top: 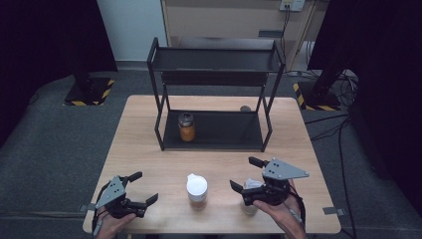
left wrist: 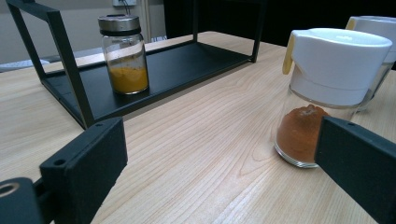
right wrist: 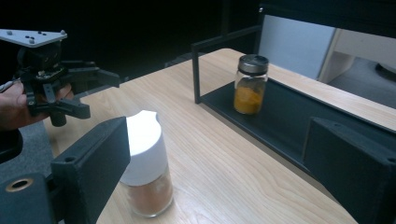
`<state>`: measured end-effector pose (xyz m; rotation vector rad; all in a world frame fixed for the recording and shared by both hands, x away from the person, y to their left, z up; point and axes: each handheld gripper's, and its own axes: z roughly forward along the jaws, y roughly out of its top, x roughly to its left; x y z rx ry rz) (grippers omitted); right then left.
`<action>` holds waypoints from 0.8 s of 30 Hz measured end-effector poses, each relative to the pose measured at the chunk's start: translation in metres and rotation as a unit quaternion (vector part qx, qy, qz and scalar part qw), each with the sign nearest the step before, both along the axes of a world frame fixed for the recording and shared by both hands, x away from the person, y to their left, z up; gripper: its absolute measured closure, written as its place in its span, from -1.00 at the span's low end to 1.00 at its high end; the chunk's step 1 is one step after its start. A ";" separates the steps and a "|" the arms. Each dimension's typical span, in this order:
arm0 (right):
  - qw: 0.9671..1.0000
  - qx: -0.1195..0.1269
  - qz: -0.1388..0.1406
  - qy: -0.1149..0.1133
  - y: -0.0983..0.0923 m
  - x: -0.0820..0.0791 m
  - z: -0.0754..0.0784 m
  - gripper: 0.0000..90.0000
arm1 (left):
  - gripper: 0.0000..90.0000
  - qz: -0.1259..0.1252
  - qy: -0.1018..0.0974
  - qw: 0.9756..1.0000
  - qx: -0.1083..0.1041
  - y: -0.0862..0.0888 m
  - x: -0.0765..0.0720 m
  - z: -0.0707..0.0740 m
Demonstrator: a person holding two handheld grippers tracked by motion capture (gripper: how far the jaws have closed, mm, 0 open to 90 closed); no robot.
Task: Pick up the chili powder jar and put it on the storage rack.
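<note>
A spice jar with a white flip lid (top: 197, 190) (left wrist: 327, 88) (right wrist: 144, 163) holds red-orange powder and stands on the wooden table (top: 149, 149) near the front edge, between my two grippers. My left gripper (top: 144, 186) (left wrist: 219, 154) (right wrist: 100, 95) is open to the left of it, nothing between its jaws. My right gripper (top: 242, 173) (right wrist: 219, 163) is open too, to the jar's right. A second white-lidded jar (top: 249, 208) (left wrist: 378, 28) stands under my right hand, partly hidden. A metal-lidded jar of yellow-orange powder (top: 186, 127) (left wrist: 123, 56) (right wrist: 251, 84) stands at the left of the rack's lower shelf.
A black two-tier metal rack (top: 214, 55) (left wrist: 187, 60) (right wrist: 280, 116) stands at the back middle of the table. A small dark round thing (top: 245, 108) lies behind its right side. Bare wood stretches between the rack and the jars.
</note>
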<state>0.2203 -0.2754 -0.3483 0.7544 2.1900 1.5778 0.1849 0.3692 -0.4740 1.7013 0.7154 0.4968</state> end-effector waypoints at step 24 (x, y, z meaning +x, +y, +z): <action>0.998 -0.007 0.053 0.012 0.043 0.018 -0.005 -0.82 | -0.96 -0.003 0.000 1.000 0.004 0.000 0.000 0.001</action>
